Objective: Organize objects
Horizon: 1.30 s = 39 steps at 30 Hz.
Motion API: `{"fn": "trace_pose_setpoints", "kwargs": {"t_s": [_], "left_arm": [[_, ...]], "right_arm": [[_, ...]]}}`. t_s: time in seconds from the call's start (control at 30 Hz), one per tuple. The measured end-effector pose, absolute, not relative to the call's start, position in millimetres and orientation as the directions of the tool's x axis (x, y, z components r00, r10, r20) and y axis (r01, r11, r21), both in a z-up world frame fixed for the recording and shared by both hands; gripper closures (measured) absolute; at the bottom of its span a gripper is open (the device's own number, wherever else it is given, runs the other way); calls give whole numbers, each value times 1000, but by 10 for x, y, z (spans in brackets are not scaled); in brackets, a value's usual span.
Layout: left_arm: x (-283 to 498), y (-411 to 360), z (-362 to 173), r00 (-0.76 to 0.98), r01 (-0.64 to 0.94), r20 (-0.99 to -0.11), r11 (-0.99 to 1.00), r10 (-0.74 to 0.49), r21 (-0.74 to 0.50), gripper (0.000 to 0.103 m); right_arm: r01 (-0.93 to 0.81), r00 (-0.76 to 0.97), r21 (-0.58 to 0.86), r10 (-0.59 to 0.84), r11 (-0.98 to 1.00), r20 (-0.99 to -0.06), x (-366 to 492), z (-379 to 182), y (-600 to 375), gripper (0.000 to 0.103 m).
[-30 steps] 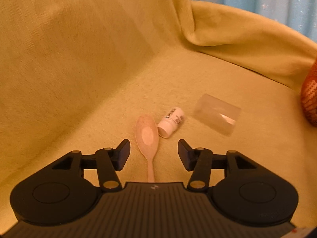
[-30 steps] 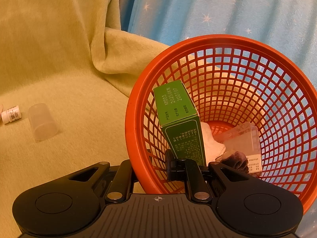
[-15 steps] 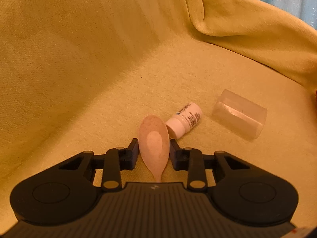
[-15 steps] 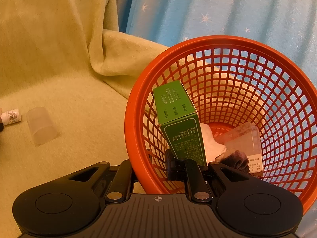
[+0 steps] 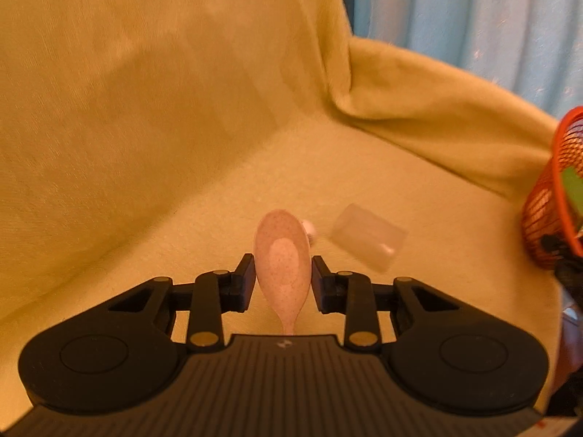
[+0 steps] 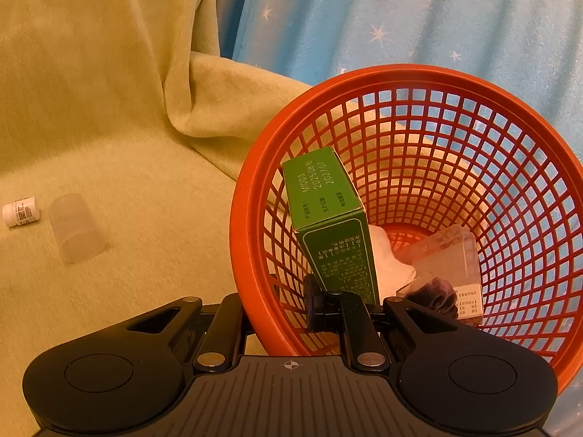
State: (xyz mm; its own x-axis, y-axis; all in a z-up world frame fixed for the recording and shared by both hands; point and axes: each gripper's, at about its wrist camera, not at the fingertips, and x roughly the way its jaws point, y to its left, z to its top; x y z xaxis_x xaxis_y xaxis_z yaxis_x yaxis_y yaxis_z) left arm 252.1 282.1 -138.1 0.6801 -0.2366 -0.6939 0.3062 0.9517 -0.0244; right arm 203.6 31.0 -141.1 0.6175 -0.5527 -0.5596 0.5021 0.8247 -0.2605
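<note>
My left gripper [image 5: 281, 284] is shut on a pale pink speckled spoon [image 5: 282, 258], bowl forward, held above the yellow-green blanket. Behind the spoon lie a small white bottle [image 5: 309, 226], mostly hidden, and a clear plastic cup [image 5: 368, 241] on its side. My right gripper [image 6: 278, 309] is shut on the near rim of the tilted orange mesh basket [image 6: 247, 189]. The basket holds a green box [image 6: 328, 218], a white cloth [image 6: 390, 266], a clear plastic box [image 6: 448, 255] and a dark cloth [image 6: 437, 296]. The bottle [image 6: 20, 211] and cup [image 6: 74, 227] also show in the right wrist view.
The blanket [image 5: 145, 109] rises steeply behind and to the left, with a fold [image 5: 419, 109] at the back right. A blue star-patterned curtain [image 6: 400, 18] hangs behind the basket. The basket's edge [image 5: 557, 182] shows at the far right of the left wrist view.
My left gripper closed on the spoon and has lifted it off the blanket, swinging right so the basket comes into view. The right gripper and basket have barely moved.
</note>
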Motion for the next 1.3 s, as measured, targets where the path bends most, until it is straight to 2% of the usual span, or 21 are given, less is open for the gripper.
{"fn": "trace_pose_setpoints", "kwargs": {"t_s": [0.43, 0.9, 1.3], "left_arm": [[2172, 2597, -791, 689, 355, -656, 933, -308, -65, 76], [2147, 2419, -523, 691, 403, -636, 913, -345, -58, 76], [2246, 1864, -193, 646, 572, -586, 819, -489, -53, 76]], "right_arm": [[501, 617, -260, -551, 826, -561, 2046, -1416, 306, 93], [504, 621, -249, -548, 827, -560, 2035, -1410, 291, 93], [508, 623, -241, -547, 827, -559, 2038, -1400, 299, 93]]}}
